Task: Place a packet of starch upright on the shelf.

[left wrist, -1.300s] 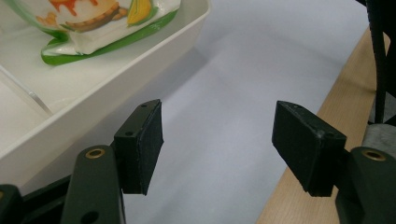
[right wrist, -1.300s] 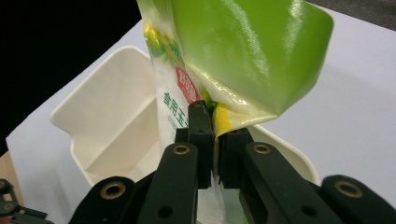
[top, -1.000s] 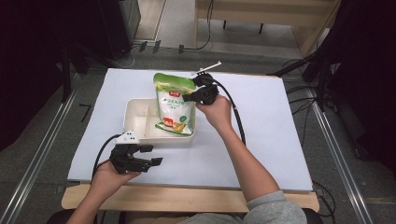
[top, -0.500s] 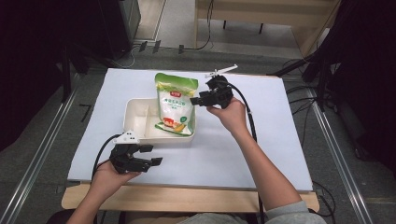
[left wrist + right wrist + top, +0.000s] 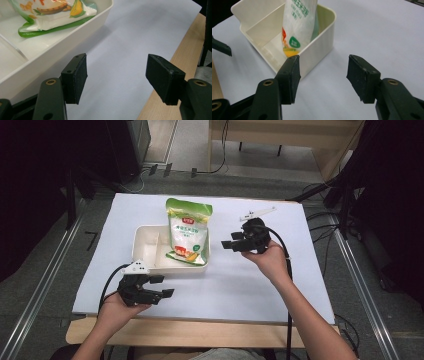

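Note:
A green and white food bag [image 5: 188, 231] lies in the right compartment of a white divided tray [image 5: 145, 240], its top leaning over the far rim. In the right gripper view the bag [image 5: 298, 22] stands in the tray [image 5: 322, 47]. My right gripper [image 5: 226, 244] hovers to the right of the tray, apart from the bag; its jaws have just been opening and nothing is between them [image 5: 323, 77]. My left gripper [image 5: 165, 286] rests near the table's front left, open and empty [image 5: 116, 77], beside the tray's near wall [image 5: 45, 62], with the bag [image 5: 57, 12] in view.
A white sheet [image 5: 250, 285] covers the table, with a wooden front edge [image 5: 200, 332] below it. Black cables trail from both grippers. Metal rails run along the table's left and right sides, and dark equipment stands behind.
My right gripper has let go of the bag, opened and moved away to the right of the tray. The bag stays in the tray. My left gripper has not moved.

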The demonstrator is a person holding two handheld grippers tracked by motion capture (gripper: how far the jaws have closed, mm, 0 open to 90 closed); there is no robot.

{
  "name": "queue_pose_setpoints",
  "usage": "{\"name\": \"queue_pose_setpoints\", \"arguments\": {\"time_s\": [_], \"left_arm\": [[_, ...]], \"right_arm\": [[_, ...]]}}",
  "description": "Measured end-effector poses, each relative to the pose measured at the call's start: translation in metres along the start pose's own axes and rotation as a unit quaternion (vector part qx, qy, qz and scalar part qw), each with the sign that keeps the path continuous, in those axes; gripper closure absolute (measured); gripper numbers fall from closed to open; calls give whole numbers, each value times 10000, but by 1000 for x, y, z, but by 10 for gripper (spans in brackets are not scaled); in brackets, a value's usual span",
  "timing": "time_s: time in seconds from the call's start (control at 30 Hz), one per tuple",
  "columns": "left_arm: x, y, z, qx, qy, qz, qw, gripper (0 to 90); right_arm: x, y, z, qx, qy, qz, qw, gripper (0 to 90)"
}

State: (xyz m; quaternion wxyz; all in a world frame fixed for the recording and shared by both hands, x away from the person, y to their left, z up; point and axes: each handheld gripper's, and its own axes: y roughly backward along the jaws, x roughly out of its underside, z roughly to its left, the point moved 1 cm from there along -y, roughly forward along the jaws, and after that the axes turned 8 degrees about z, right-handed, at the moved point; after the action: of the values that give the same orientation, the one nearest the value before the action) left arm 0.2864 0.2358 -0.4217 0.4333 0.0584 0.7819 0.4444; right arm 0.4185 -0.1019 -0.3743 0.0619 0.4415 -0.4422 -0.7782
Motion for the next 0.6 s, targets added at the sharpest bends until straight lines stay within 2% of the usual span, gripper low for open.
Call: {"name": "queue_pose_setpoints", "arguments": {"time_s": [0.27, 0.57, 0.6], "left_arm": [[0, 0, -1, 4, 5, -12, 10000, 343], [0, -1, -1, -5, 2, 40, 10000, 343], [-1, -1, -2, 23, -12, 28, 10000, 343]], "right_arm": [[36, 7, 5, -24, 78, -109, 9999, 440], [70, 0, 8, -83, -3, -76, 9999, 438], [74, -3, 8, -154, -52, -79, 9998, 439]]}}
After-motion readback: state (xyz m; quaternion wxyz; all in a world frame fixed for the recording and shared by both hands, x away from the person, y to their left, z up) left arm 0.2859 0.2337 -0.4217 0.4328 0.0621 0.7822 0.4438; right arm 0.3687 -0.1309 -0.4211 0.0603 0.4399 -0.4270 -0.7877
